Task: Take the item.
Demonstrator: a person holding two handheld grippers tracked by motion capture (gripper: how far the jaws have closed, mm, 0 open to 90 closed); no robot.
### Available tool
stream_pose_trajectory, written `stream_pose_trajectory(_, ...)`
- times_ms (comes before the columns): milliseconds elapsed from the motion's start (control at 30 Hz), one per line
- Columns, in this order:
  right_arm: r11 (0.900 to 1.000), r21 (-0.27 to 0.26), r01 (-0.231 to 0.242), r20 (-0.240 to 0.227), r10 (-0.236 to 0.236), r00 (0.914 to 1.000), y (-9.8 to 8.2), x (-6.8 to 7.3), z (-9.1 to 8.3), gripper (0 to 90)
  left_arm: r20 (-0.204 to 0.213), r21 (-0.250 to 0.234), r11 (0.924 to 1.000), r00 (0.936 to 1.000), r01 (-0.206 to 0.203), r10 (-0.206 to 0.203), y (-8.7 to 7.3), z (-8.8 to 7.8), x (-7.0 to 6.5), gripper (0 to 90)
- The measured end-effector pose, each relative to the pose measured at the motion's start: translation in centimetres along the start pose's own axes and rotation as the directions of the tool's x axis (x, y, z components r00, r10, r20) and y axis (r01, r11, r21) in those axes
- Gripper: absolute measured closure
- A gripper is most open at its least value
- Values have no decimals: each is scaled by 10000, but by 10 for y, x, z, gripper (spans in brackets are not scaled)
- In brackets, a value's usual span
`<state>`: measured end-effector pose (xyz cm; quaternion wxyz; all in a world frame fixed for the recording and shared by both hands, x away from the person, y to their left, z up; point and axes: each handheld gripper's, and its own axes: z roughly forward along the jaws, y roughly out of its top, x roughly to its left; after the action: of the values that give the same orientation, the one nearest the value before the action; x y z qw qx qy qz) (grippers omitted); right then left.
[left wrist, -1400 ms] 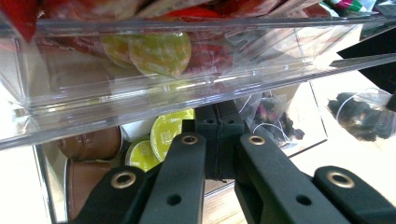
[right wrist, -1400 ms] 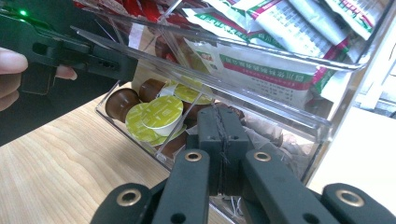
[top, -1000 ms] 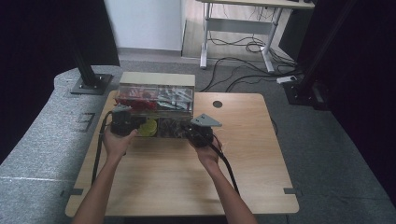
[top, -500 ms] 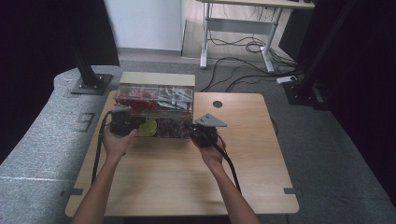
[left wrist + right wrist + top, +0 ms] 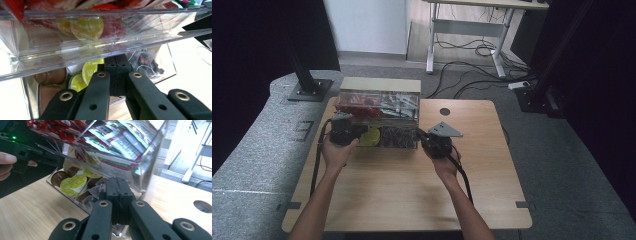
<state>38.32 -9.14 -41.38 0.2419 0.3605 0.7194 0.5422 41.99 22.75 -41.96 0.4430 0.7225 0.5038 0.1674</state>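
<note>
The left gripper and right gripper both have their jaws pressed fully together, gripping nothing. Between them, touching both jaw tips, stands the clear plastic two-tier organiser box, its lower drawer of yellow-lidded capsules directly ahead.

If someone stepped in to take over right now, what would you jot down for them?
Left gripper: jaws shut, at the front left of the clear plastic organizer, by the yellow-lidded pods.
Right gripper: jaws shut, at the front right corner, by the tea bags compartment.
Things: the organizer stands at the table's far edge; sachets fill the upper tier, pods and tea bags the lower.
Done: both grippers are up against the front of the organizer; whether either grips its wall I cannot tell.
Left: probably sliding or shifting the organizer; nothing lies outside it yet.
</note>
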Motion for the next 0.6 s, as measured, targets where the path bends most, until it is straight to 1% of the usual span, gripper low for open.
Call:
stream_pose_trajectory(167,10000,-8,-80,174,80,9998,-3,-9,-8,892,-22,19,10000,10000,-22,22,0,0,0,900)
stream_pose_trajectory(200,10000,-8,-80,174,80,9998,-3,-9,-8,892,-22,19,10000,10000,-22,22,0,0,0,900)
stream_pose_trajectory(233,9999,-3,-112,238,112,9997,-4,-13,-11,892,-25,22,10000,10000,-32,32,0,0,0,900)
stream_pose_trajectory(333,9998,-35,-199,291,200,9994,-5,-16,-14,893,-41,24,10000,10000,-33,33,0,0,0,900)
stream_pose_trajectory(400,9997,-30,-246,410,247,9989,-7,-23,-19,892,-44,33,10000,10000,-12,12,0,0,-1,900)
stream_pose_trajectory(467,9997,-23,-257,443,258,9987,-8,-24,-20,892,-45,24,10000,10000,-17,17,0,0,-1,900)
stream_pose_trajectory(600,9993,-37,-372,624,374,9974,-11,-33,-26,892,-51,50,10000,10000,-23,23,0,1,-1,900)
